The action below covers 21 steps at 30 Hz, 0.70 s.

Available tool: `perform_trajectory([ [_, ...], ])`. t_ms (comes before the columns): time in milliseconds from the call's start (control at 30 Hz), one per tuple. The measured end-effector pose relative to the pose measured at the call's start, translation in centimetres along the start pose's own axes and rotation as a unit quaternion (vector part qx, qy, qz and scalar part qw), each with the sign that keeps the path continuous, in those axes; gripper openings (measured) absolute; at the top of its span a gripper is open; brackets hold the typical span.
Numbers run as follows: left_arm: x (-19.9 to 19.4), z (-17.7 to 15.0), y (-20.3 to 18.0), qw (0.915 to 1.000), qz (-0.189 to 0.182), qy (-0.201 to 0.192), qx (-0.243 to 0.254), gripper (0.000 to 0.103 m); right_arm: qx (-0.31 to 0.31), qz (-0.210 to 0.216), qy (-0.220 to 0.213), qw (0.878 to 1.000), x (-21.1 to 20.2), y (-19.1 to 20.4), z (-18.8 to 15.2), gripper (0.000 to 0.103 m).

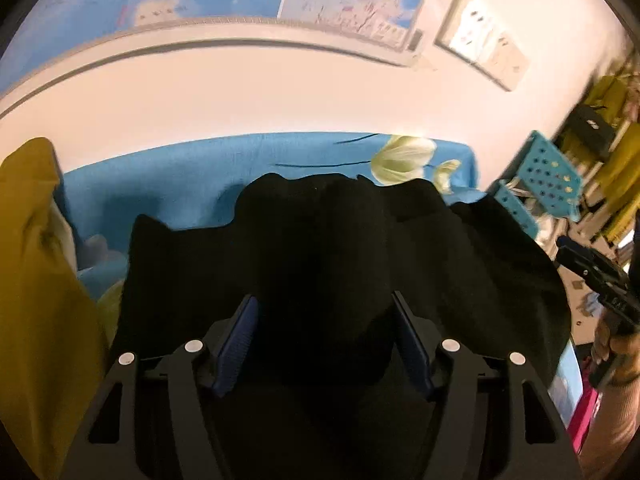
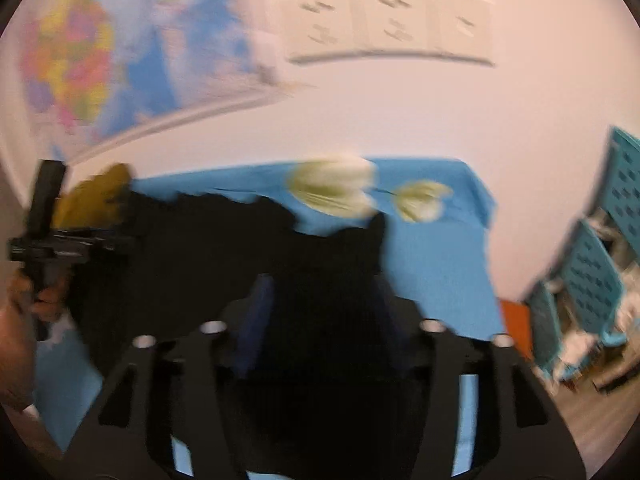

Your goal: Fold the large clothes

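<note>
Nearest the lens, the left gripper [image 1: 325, 336] is seen with its blue pads [image 1: 238, 340] spread wide and black cloth lying between them; whether the cloth is pinched cannot be told. The right gripper [image 2: 320, 320] is blurred, its jaws likewise apart around dark fabric, and its hold cannot be told either. The black garment [image 1: 340, 240] is bunched and lifted over the near part of the blue flowered sheet [image 1: 180, 176], with a mustard cloth [image 1: 32, 260] at the sheet's left edge. The step in hand is judged to be raising and spreading the garment. Next, it would need to be laid flat toward the far edge, where bare sheet is left. Turquoise crates [image 1: 552, 172] stand beyond the right edge.
</note>
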<state>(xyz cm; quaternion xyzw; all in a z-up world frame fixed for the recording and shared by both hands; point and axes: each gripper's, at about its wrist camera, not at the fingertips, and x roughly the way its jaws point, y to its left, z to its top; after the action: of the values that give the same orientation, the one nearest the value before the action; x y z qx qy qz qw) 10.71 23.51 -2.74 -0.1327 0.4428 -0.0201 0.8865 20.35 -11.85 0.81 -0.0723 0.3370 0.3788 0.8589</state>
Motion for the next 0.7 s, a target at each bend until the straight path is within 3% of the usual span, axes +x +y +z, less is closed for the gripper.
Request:
perform_trajectory([
  [100,-2.3,-1.7,-0.1,0.9997,-0.008,-0.017,0.017,0.069,-0.052,0.037,0.03,0.998,2.2,3.4,0.4,0.059],
  [267,-3.6,-4.2,-0.3,0.9992,0.026,-0.008,0.031,0.074,-0.068,0.037,0.108,0.991,9.0,5.6,-0.6,0.057],
  [333,-3.1,-5.5,-0.2,0.9971,0.059,0.015,0.046,0.074,-0.079,0.018,0.125,0.989,10.6,5.7,-1.2,0.041],
  [367,-2.8,-6.0,-0.2,0.9961,0.068,0.024,0.051,0.075,-0.085,0.011,0.127,0.988,11.0,5.7,-1.3,0.012],
  [400,-2.4,-6.4,-0.4,0.9948,0.073,0.034,0.061,0.076,-0.095,0.005,0.128,0.987,11.1,5.6,-1.4,0.003],
  [433,-2.0,-6.8,-0.6,0.9938,0.077,0.036,0.072,0.076,-0.092,0.009,0.124,0.988,10.9,5.4,-1.3,0.002],
  [500,-1.8,-7.3,-0.9,0.9925,0.078,0.032,0.089,0.056,-0.086,0.007,0.106,0.991,9.7,5.0,-0.9,0.002],
  [533,-1.9,-7.2,-0.7,0.9939,0.067,0.034,0.08,0.035,-0.075,0.005,0.089,0.993,8.6,4.5,-0.5,0.002],
  [600,-2.6,-6.9,-0.2,0.9957,0.061,0.028,0.064,0.022,-0.052,0.004,0.064,0.997,7.2,3.4,0.2,0.002],
  [633,-3.3,-6.7,0.3,0.9959,0.075,0.019,0.048,0.004,-0.045,-0.002,0.061,0.997,7.0,2.9,0.3,0.002],
  [700,-4.2,-6.7,1.3,0.9965,0.079,0.014,0.022,0.005,-0.037,-0.012,0.073,0.997,7.3,2.3,0.0,0.003],
])
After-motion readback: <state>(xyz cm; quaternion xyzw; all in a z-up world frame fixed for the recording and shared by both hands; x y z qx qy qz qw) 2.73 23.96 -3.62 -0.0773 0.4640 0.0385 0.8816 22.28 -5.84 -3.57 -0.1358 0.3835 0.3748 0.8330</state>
